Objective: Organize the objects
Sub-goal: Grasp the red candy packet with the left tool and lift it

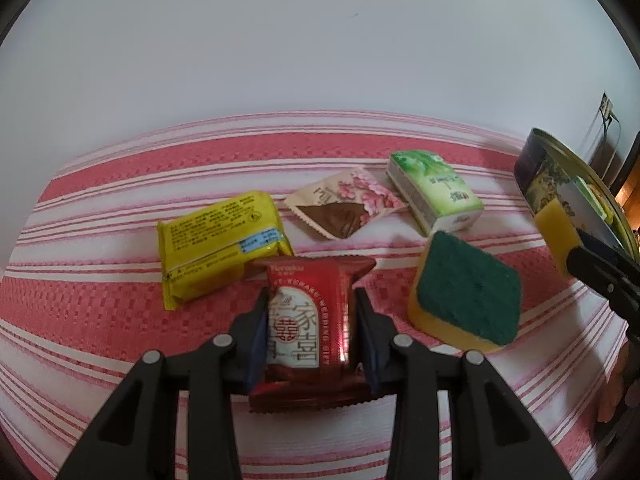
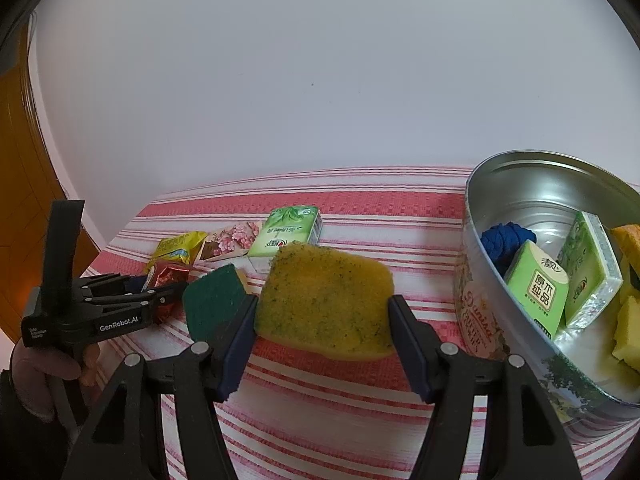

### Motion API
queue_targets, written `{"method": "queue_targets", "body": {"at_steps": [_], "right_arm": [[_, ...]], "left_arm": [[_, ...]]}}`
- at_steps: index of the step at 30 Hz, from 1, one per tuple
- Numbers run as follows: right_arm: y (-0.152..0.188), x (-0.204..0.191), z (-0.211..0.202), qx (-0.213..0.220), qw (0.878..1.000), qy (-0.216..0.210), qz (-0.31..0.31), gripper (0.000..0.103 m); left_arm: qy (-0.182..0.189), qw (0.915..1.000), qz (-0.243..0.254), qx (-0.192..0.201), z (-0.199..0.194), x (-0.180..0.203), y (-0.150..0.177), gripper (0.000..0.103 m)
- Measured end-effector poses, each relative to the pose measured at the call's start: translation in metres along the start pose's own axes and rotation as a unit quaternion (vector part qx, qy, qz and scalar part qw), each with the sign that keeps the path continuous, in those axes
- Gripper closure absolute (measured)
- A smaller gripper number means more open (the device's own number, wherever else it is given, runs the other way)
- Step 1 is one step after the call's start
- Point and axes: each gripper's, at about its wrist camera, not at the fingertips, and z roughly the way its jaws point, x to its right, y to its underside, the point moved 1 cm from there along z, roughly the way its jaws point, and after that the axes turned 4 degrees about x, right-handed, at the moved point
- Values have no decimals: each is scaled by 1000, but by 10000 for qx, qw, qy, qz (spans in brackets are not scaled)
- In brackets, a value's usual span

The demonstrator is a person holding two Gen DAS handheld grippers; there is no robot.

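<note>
The table [image 2: 320,200], under a red-and-white striped cloth, carries a round tin [image 2: 520,184] at the right with tissue packs, a blue bundle and yellow pieces inside. The right hand-held gripper [image 2: 324,312] is clamped on a yellow sponge [image 2: 324,300], held beside the tin. Another sponge [image 1: 468,288], green side up, lies on the cloth. The left hand-held gripper [image 1: 310,332] is clenched on a red packet [image 1: 310,312]. Behind it lie a yellow packet [image 1: 220,240], a green tissue pack [image 1: 436,188] and a flowered sachet [image 1: 344,204].
</note>
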Motion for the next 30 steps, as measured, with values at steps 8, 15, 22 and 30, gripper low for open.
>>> {"method": "queue_targets", "body": {"at_steps": [8,15,22,30], "right_arm": [[-1,1,3,-24,10000,26,70,37],[0,2,4,-23,10000,22,79,37],[0,4,4,-22,10000,29,81,37],[0,7,4,-19,9999,103,83,37]], "left_arm": [[-60,10000,1,8,0,1,1,66],[-136,9998,102,60,-2,5,2,66],[-124,9999,53,41,0,3,2,66],[-100,9999,40,14,2,2,2,66]]}}
